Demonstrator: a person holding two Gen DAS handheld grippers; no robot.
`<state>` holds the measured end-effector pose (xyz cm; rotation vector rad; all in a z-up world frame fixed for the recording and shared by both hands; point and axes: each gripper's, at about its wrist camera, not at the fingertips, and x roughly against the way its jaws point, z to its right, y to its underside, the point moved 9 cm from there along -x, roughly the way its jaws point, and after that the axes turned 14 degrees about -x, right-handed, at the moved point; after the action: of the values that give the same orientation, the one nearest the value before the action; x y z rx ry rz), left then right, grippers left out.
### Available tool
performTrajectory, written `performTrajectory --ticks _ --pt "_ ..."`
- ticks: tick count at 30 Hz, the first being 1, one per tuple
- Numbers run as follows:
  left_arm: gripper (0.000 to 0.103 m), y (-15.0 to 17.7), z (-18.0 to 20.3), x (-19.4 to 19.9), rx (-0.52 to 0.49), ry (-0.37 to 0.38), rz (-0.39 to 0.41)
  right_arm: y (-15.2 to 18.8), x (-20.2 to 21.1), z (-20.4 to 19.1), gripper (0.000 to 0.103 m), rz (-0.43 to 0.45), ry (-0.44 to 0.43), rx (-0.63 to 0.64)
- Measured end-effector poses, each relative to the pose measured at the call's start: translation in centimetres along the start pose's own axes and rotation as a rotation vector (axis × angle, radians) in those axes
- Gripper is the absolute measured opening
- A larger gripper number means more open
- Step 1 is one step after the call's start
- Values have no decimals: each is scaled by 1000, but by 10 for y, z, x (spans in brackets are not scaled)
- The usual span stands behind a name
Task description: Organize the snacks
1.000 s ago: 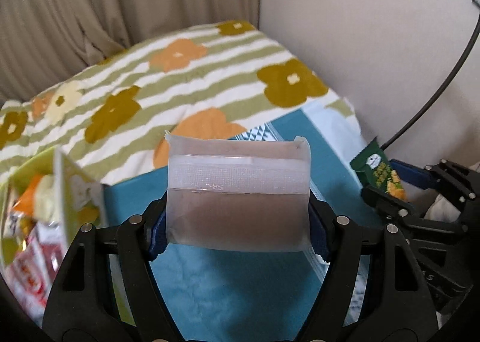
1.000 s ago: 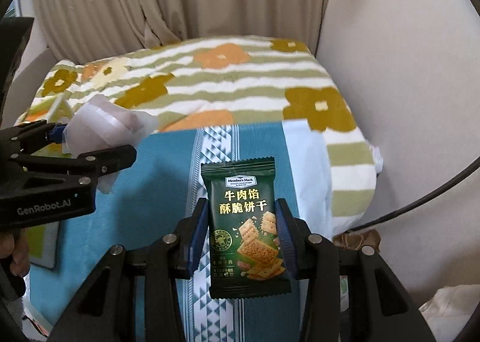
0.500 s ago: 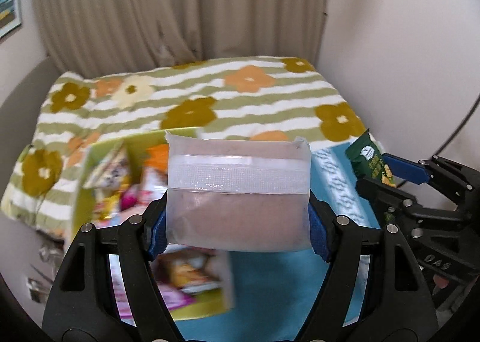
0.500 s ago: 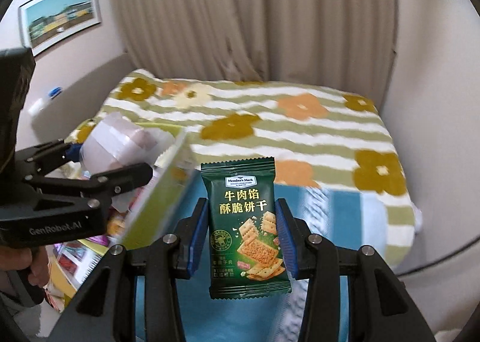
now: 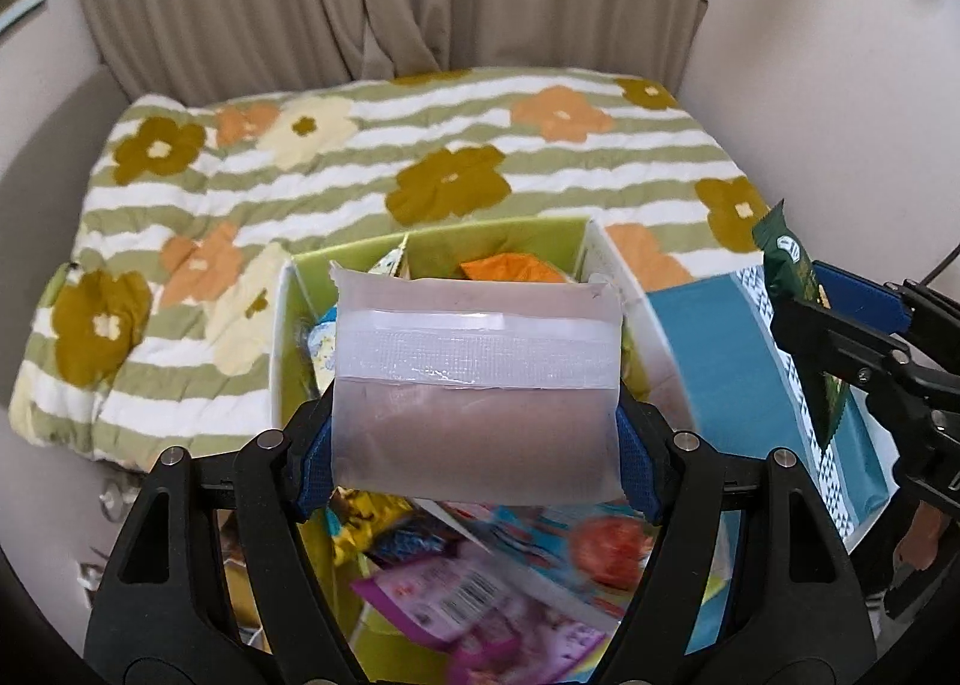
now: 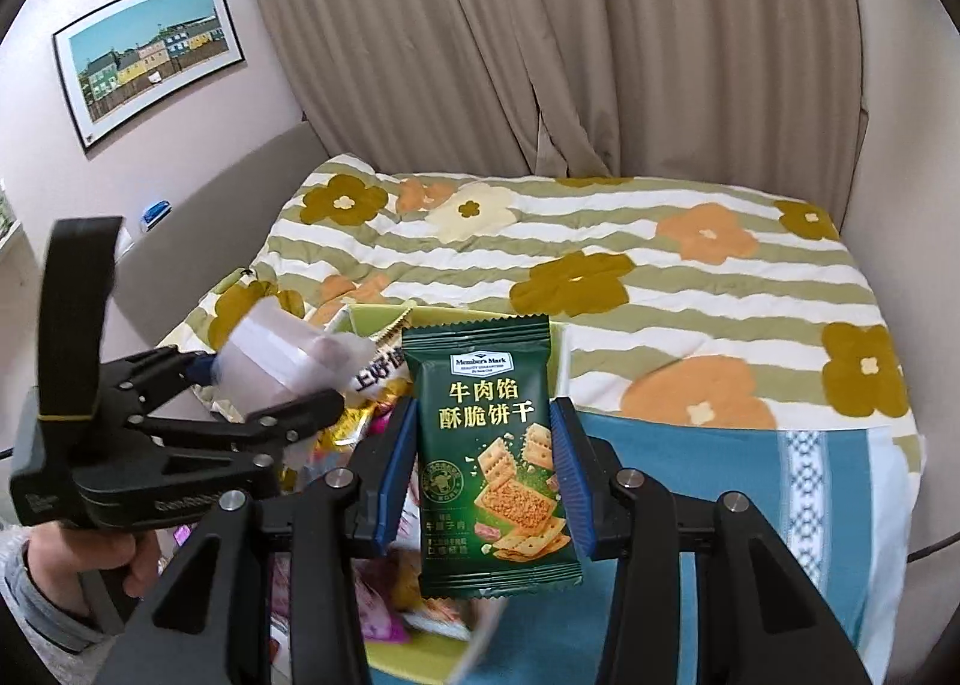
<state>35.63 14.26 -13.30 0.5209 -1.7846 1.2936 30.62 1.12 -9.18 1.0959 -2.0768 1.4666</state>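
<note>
Left wrist view, left tool [image 5: 474,445] clamping frosted pouch [image 5: 477,385], above green bin [image 5: 432,250]

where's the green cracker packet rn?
The green cracker packet is held upright between the right gripper fingers, centre of the right wrist view, above the green snack box on the bed; in the left wrist view it sits at far right.

Both grippers are swinging left across the bed: the green divided snack box [image 5: 498,241], off at the left edge a second ago, is now sitting directly beneath the left gripper [image 5: 477,445], while the teal cloth [image 5: 714,361] is sliding rightward and a framed picture [image 6: 150,54] is coming into the right view
</note>
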Motion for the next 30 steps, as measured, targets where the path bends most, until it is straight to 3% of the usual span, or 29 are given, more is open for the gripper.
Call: performTrajectory --ticks 3,5,8,22,23,25,26,27,30 --pt "84 10 -6 -25 -25 25 -72 -2 -13 -5 40 -15 27 -22" --pt "102 19 -13 -32 -33 2 -86 -1 -20 -6 40 -22 44 -35" --pt "102 33 -19 -30 -3 47 -83 1 -26 -8 40 -32 61 -48" --pt "102 59 -53 -1 24 39 -53 -9 -61 -50 40 -114 88 -7" --pt "102 60 -55 -1 25 34 -53 -9 -65 -53 43 -121 87 -6" --pt "102 64 -58 -1 26 17 -56 -6 -75 -56 59 -130 73 -7" --pt "102 66 -59 -1 28 10 -58 -4 -77 -56 82 -129 76 -12" --pt "102 69 -59 -1 32 3 -58 -3 -78 -57 96 -123 78 -15" --pt "102 77 -59 2 45 -16 -59 7 -71 -53 97 -96 86 -25"
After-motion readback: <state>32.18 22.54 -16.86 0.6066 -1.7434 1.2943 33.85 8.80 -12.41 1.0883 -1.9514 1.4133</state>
